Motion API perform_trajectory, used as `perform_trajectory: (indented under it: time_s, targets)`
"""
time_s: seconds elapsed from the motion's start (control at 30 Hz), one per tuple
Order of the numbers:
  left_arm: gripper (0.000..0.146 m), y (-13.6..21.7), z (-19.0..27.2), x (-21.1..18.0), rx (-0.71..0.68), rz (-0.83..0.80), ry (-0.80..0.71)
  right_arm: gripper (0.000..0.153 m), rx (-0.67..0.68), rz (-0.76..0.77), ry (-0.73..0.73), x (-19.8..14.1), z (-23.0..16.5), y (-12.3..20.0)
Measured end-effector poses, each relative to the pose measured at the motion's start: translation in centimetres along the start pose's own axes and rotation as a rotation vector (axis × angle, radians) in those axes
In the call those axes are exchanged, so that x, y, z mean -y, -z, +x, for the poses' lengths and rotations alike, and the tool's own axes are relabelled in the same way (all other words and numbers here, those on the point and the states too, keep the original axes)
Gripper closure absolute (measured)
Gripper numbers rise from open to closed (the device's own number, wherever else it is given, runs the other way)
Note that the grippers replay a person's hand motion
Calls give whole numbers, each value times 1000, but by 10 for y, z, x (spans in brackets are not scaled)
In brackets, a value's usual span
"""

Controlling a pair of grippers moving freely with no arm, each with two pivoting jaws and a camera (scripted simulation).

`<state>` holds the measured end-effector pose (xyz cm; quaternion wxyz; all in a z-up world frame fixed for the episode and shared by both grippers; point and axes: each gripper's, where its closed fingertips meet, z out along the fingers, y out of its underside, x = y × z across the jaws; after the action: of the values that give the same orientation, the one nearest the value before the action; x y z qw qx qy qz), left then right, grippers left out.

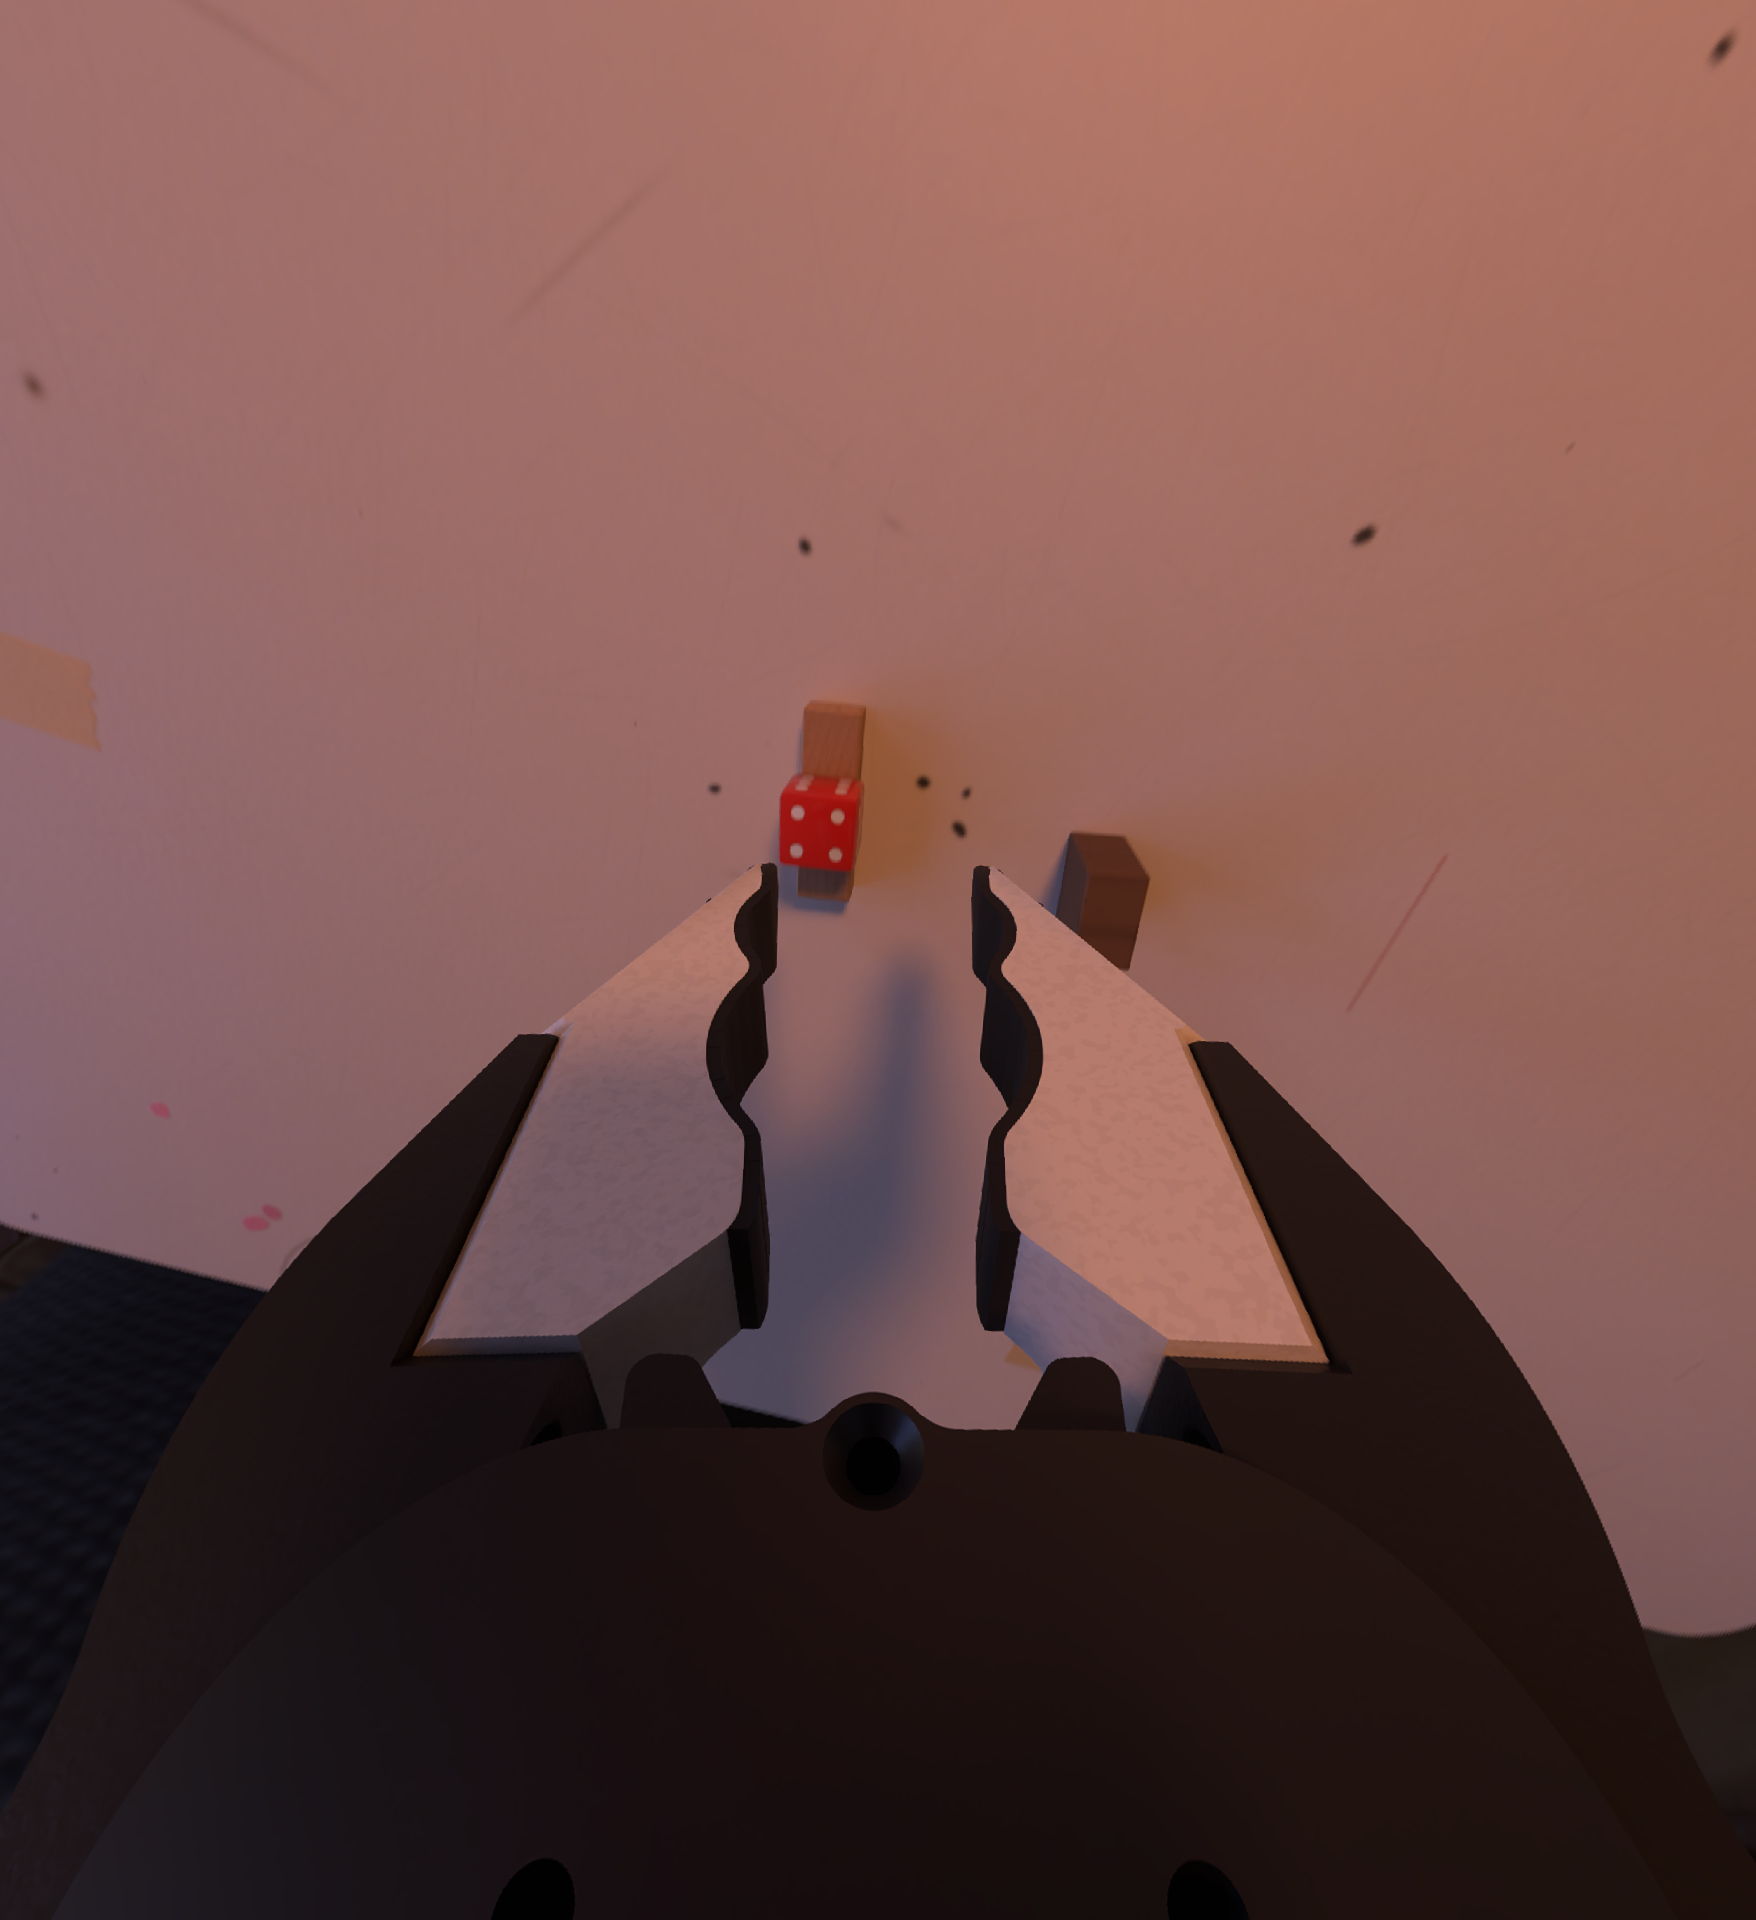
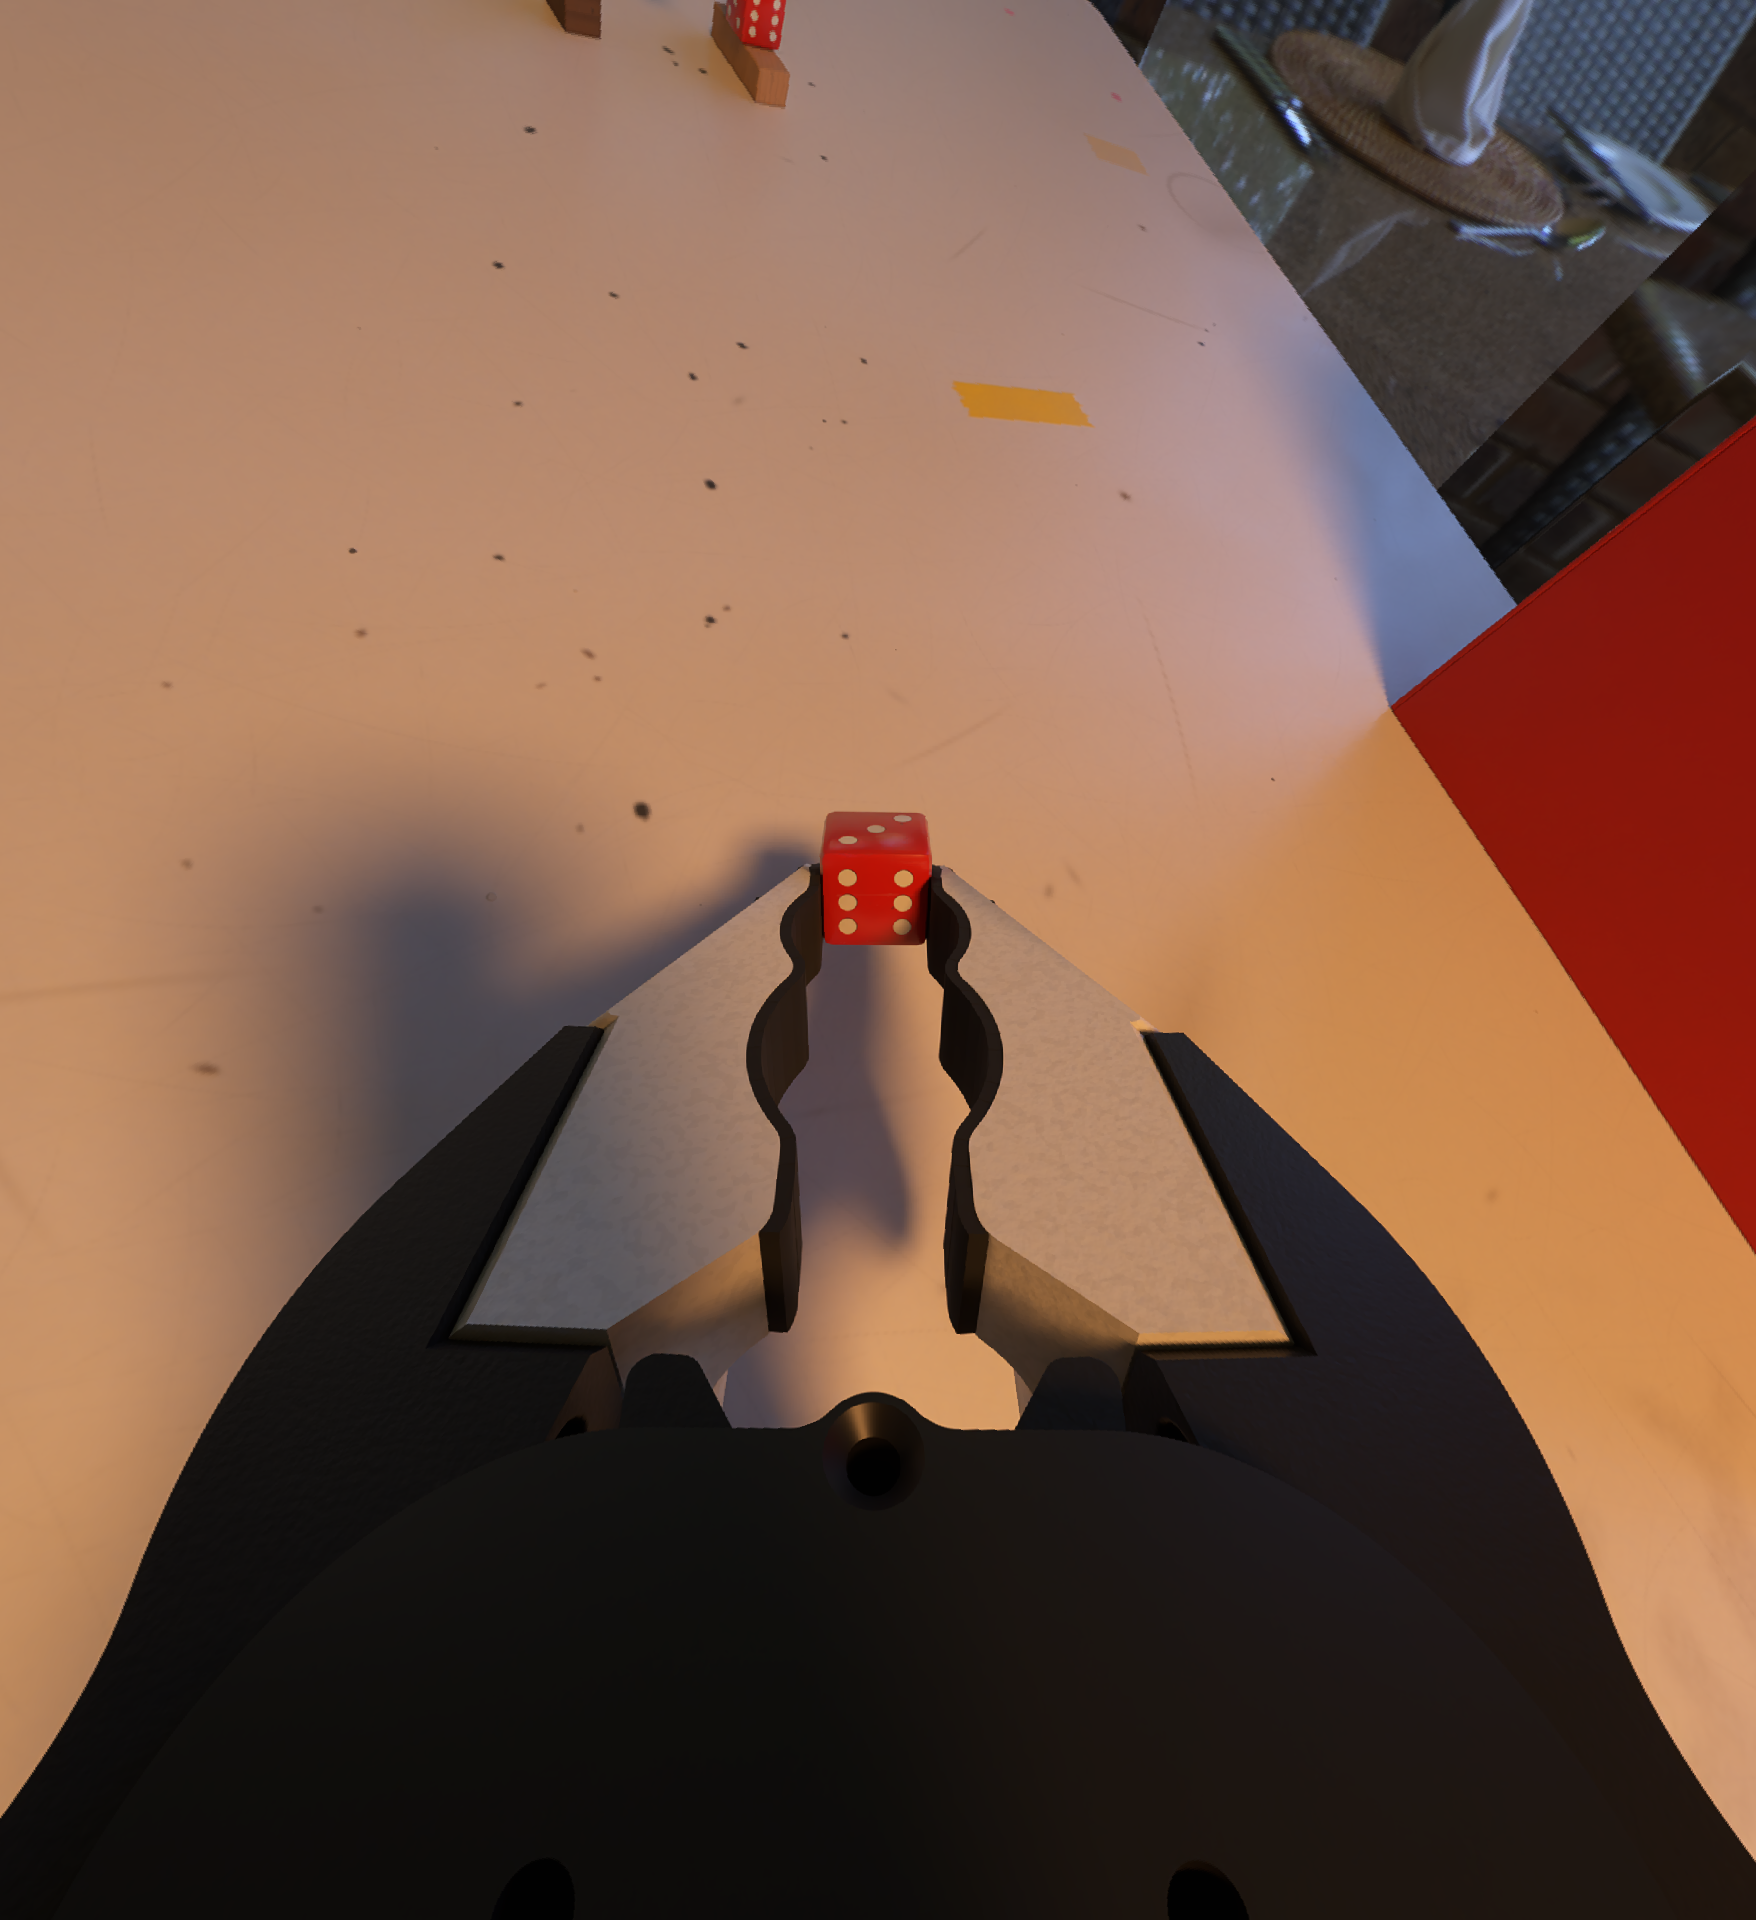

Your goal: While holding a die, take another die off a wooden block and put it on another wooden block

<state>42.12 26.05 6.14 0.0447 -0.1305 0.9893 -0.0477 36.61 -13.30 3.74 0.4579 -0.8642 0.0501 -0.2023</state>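
In the left wrist view a red die (image 1: 820, 820) sits on a light wooden block (image 1: 832, 743), just beyond my left fingertip. A darker wooden block (image 1: 1106, 894) stands to its right, bare on top. My left gripper (image 1: 874, 883) is open and empty, above the table and short of both blocks. In the right wrist view my right gripper (image 2: 875, 899) is shut on a second red die (image 2: 875, 879), held at the fingertips above the table. Far off at the top edge of that view are the die on its light block (image 2: 758, 21) and the dark block (image 2: 575, 15).
The white table (image 1: 1269, 364) has dark specks, pink spots and tape patches (image 2: 1021, 403). A red box wall (image 2: 1684, 790) rises at the right of the right wrist view. The table edge runs along the upper right there, with a room floor (image 2: 1425, 260) beyond.
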Motion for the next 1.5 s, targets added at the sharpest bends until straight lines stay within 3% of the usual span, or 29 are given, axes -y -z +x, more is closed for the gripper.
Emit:
perform_trajectory:
  time_s: [0.3, 0.47, 0.63, 0.83, 1.03, 1.5]
  targets:
    - [101, -5, -21, -14, 65, -85, 18, 134, 1, 0, 0, 0, 0, 0]
    - [80, -11, -34, -15, 81, -121, 6, 134, 1, 0, 0, 0, 0, 0]
    - [69, -25, -32, -11, 45, -179, -50, 134, 3, 0, -2, 0, 0, 0]
    - [86, -36, -23, -13, -32, -253, -59, 134, 0, -2, -3, -1, 1, 0]
    - [127, -38, -13, -15, -73, -250, -68, 134, 0, -3, -3, -1, 1, 0]
    - [128, -11, 44, -28, -166, -215, -53, 134, -2, -6, -3, -2, 1, 0]
